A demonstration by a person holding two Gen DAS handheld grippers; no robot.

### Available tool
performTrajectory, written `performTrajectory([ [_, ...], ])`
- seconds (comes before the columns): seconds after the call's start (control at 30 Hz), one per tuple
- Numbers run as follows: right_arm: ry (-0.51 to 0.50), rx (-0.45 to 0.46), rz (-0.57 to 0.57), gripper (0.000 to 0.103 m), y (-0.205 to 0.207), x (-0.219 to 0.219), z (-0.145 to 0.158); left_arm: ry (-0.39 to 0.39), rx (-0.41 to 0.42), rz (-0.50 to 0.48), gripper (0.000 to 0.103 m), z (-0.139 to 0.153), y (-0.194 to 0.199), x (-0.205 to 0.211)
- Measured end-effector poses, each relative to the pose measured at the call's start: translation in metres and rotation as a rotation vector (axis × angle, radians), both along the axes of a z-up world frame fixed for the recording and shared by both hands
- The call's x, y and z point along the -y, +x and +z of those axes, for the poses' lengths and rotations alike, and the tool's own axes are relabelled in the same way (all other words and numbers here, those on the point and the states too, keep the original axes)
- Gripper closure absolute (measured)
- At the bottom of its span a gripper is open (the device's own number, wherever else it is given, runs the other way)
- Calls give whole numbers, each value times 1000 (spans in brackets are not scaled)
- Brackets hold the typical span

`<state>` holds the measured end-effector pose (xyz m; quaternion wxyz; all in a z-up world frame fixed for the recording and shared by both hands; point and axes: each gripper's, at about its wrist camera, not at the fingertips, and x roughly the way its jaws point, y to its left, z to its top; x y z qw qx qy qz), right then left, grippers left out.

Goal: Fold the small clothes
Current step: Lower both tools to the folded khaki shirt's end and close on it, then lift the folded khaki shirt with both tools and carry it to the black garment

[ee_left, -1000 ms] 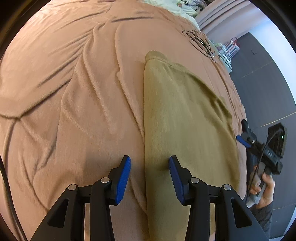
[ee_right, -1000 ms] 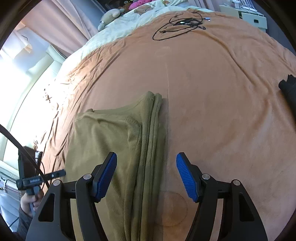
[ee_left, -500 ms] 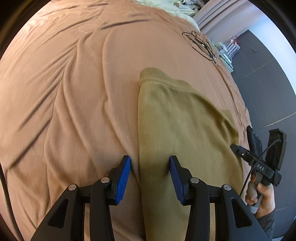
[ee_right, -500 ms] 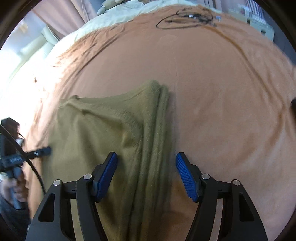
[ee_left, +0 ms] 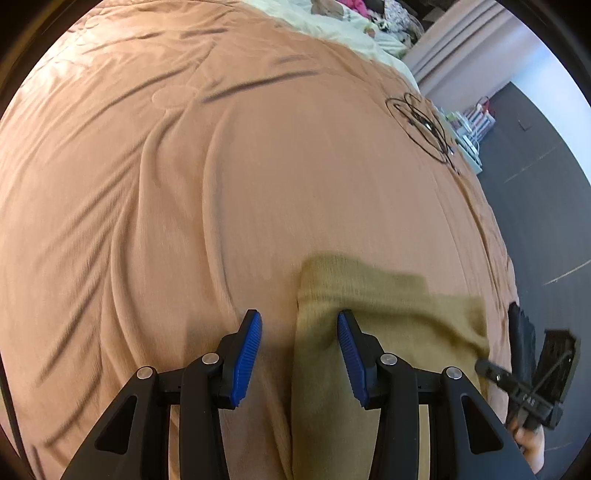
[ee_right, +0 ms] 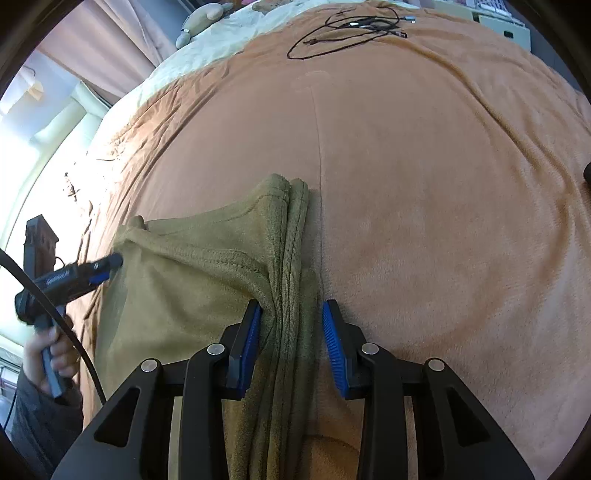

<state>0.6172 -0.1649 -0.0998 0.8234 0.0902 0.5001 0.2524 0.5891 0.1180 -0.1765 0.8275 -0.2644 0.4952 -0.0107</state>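
Note:
An olive-green folded garment point(ee_left: 376, 332) lies flat on the brown blanket. My left gripper point(ee_left: 299, 354) is open and straddles the garment's left folded edge near its far corner. In the right wrist view the garment point(ee_right: 192, 288) shows its layered right edge point(ee_right: 291, 258). My right gripper point(ee_right: 291, 343) is open around that stacked edge, with its left pad touching the cloth. The left gripper also shows there point(ee_right: 107, 264) at the garment's far left edge, and the right gripper shows at the lower right of the left wrist view point(ee_left: 491, 373).
The brown blanket point(ee_right: 424, 184) covers the bed. A coiled black cable point(ee_right: 347, 29) lies at the far end. Pale bedding and soft toys point(ee_right: 207, 18) sit beyond it. A dark object point(ee_right: 587, 173) is at the bed's right edge.
Both grippers moved forward along the garment towards its far end. The right jaws narrowed around the layered edge. The left gripper stayed open over the left fold.

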Motion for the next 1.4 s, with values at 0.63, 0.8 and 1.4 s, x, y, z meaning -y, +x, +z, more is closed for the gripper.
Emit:
performTrajectory([
  [0.63, 150, -46, 63, 36, 0, 23, -11, -143, -34, -91, 59, -5, -19, 4],
  [0.8, 139, -51, 74, 42, 9, 16, -16, -145, -51, -113, 67, -13, -12, 9],
  [1.4, 75, -8, 68, 91, 10, -26, 5, -86, 21, -130, 95, 28, -19, 16],
])
